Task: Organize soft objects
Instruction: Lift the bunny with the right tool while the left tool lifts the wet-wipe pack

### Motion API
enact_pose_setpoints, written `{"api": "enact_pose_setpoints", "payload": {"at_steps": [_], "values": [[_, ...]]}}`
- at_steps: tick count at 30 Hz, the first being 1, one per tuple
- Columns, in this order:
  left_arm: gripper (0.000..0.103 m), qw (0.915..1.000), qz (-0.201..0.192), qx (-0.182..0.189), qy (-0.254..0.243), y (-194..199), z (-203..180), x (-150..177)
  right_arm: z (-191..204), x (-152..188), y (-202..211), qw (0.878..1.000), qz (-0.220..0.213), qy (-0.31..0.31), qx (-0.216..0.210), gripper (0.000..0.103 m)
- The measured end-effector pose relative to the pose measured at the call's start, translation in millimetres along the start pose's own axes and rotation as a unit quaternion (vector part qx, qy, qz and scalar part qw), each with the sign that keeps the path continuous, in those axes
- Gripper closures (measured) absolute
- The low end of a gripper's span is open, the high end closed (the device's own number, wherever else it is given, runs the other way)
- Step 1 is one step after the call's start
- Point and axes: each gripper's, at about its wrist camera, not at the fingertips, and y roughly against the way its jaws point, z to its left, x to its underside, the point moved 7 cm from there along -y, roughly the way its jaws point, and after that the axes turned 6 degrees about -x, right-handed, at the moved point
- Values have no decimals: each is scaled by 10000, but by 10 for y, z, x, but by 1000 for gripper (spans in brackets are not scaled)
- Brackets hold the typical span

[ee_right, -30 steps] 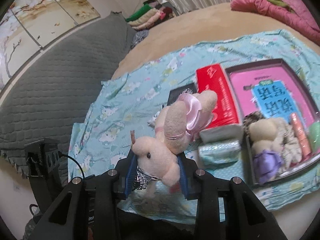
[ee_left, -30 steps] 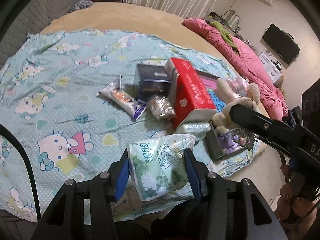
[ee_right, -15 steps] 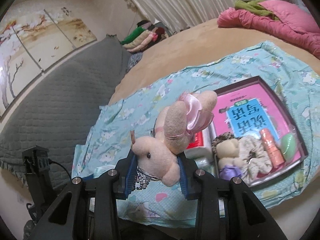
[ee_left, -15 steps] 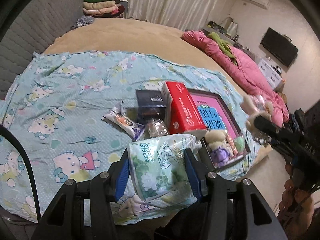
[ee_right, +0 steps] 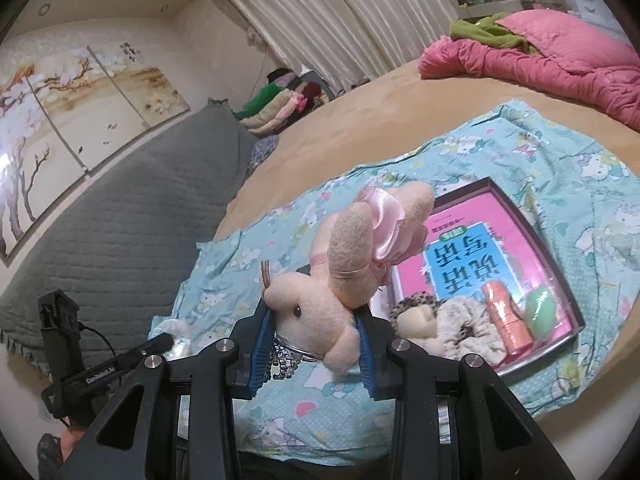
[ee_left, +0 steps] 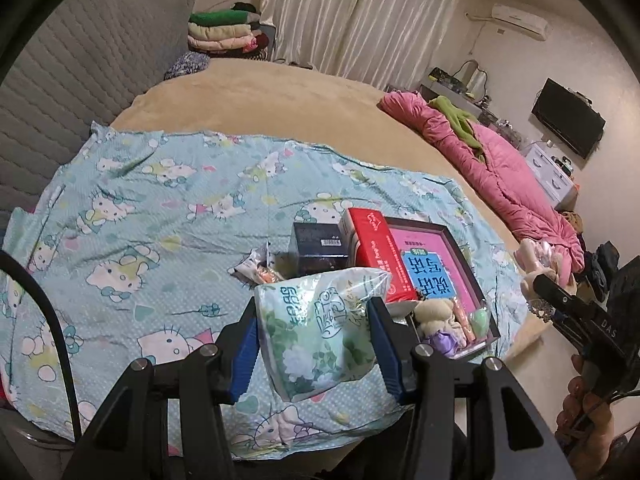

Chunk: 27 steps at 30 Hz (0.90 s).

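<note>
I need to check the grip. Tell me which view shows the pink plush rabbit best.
Right wrist view: the pink plush rabbit fills the centre, clamped between the right gripper jaws. The left wrist view shows only its small, partly hidden shape at the right edge.

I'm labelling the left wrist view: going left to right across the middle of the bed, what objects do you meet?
Small sachet → black box → red box → pink tray → plush bunny, held up off the bed's right edge in the right hand-held gripper.

Right hand-held gripper (ee_right: 314, 344) clamps pink plush rabbit (ee_right: 340, 276) above pink tray (ee_right: 560, 264).
</note>
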Motion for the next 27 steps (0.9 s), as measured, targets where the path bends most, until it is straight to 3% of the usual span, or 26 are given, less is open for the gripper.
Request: {"api": "enact_pose_setpoints", "payload": {"at_steps": [27], "values": [[51,9946,-81,464,-923,42,-1136,-73,-392,-187,550,9985,-430,-57,321,65]]}}
